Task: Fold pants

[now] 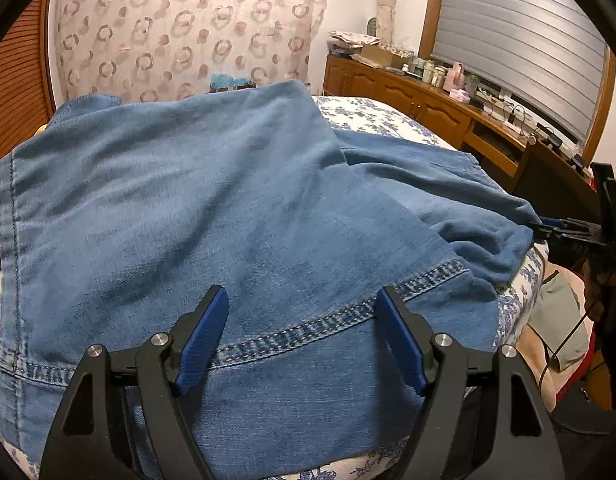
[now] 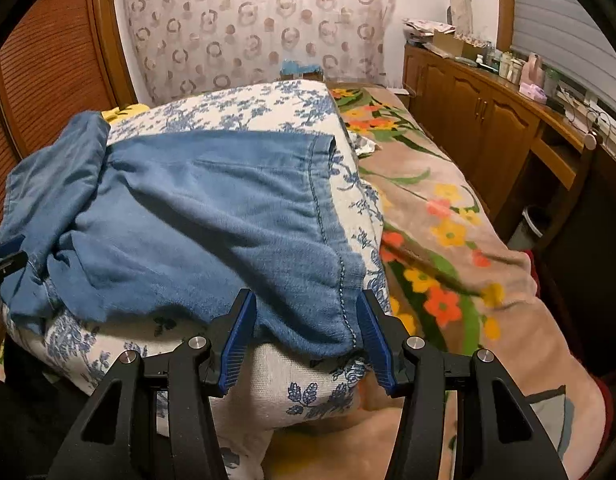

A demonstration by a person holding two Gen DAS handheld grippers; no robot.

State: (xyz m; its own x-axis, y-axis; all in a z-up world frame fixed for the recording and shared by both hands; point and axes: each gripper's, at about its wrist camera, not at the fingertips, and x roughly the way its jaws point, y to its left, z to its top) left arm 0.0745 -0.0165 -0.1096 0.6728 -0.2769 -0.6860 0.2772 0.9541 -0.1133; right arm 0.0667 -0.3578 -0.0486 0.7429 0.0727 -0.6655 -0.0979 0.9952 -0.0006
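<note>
Blue denim pants (image 1: 211, 208) lie spread over a white cushion with blue flowers (image 1: 372, 114). In the left wrist view my left gripper (image 1: 301, 300) is open, its blue pads either side of the stitched hem band, just above the cloth. In the right wrist view the pants (image 2: 211, 216) hang over the cushion's near edge (image 2: 275, 384). My right gripper (image 2: 305, 306) is open, its jaws straddling the hanging seamed corner of the pants without pinching it. The right gripper also shows at the right edge of the left wrist view (image 1: 564, 232).
A floral blanket (image 2: 448, 240) covers the bed right of the cushion. A wooden cabinet (image 2: 480, 128) with bottles and clutter runs along the right wall under a window blind (image 1: 520, 44). A patterned curtain (image 2: 259, 24) hangs behind. A slatted wooden door (image 2: 43, 80) stands at left.
</note>
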